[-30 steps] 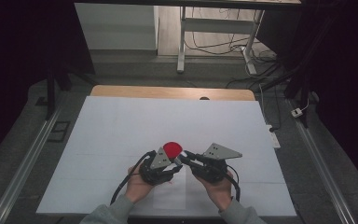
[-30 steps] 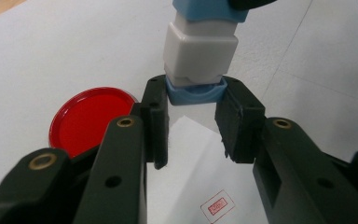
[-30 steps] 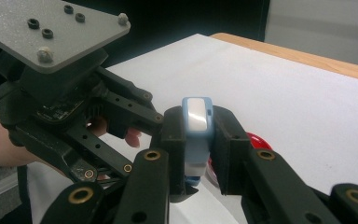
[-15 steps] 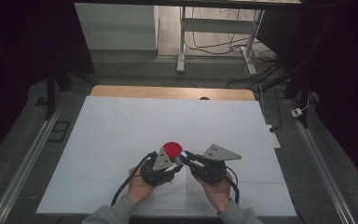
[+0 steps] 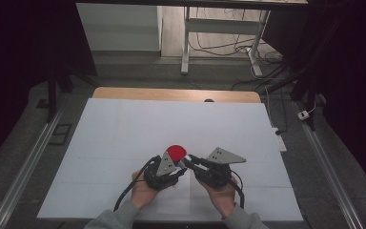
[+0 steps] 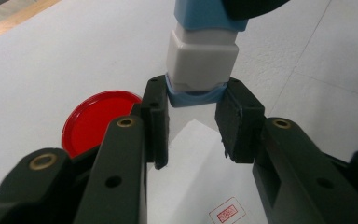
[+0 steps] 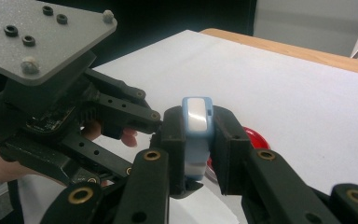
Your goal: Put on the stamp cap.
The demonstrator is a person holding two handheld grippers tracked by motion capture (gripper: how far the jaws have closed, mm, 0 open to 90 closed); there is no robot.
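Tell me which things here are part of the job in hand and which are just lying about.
In the job:
- blue and white block, clamped at both ends
- left gripper, shut on its blue end
- right gripper, shut across it

Lying about:
- red lid on the white table sheet
- paper with a small red stamp under the grippers
- white power strip at the table's right edge

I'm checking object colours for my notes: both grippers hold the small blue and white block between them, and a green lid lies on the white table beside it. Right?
Not quite: the lid is red, not green, as the left gripper view shows. The rest stands: the left gripper and right gripper both clamp the blue and white block, and the lid lies on the white table beside it.
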